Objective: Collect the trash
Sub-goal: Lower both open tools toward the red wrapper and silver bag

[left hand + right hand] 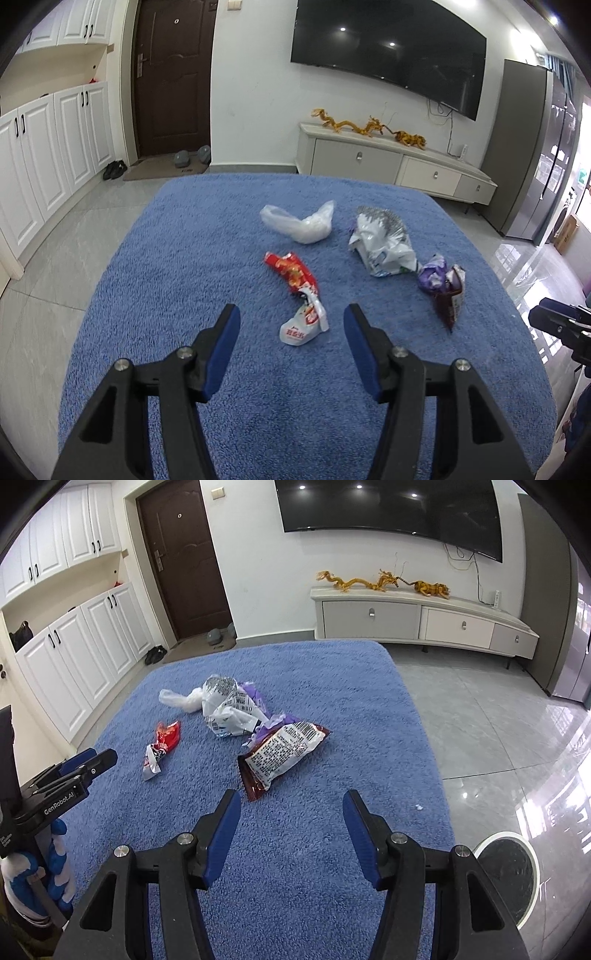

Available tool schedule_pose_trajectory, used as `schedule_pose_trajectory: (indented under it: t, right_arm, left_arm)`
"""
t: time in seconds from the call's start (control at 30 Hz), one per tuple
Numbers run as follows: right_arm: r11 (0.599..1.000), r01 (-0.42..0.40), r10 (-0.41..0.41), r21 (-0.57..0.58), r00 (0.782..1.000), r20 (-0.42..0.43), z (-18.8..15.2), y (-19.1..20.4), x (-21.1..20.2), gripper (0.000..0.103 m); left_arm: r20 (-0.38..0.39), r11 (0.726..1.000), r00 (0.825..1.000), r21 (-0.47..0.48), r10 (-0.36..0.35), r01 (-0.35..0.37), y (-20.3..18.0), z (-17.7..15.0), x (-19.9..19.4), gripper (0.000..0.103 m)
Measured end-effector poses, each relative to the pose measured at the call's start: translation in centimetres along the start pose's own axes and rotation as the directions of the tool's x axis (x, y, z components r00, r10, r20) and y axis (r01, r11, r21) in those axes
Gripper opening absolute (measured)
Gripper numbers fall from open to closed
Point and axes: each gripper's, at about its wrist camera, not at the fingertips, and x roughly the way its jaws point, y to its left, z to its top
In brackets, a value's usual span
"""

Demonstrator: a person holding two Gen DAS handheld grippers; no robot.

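Blue carpet bears the trash mid-rug, its edges and near half bare; a red wrapper lies just ahead of the left gripper, jaws apart and empty; the brown packet lies beyond the right gripper, likewise spread, nothing between; white bag and crumpled grey-white bag sit farther off.

bare blue rug ahead — wrappers beyond

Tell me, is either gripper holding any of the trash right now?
No. The left gripper and right gripper both have open, empty jaws above the blue rug.
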Motion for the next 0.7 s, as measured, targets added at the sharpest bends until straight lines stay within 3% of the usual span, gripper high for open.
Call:
schedule_pose_trajectory:
  t: [0.7]
  right_arm:
    - [0.999, -0.038, 0.037, -0.021, 0.997, -0.061, 0.4, 0.3, 3.4, 0.055]
  left_arm:
    - [-0.072, 0.996, 0.996, -0.072, 0.052, -0.057, 2.6, -0.8, 3.1, 0.056]
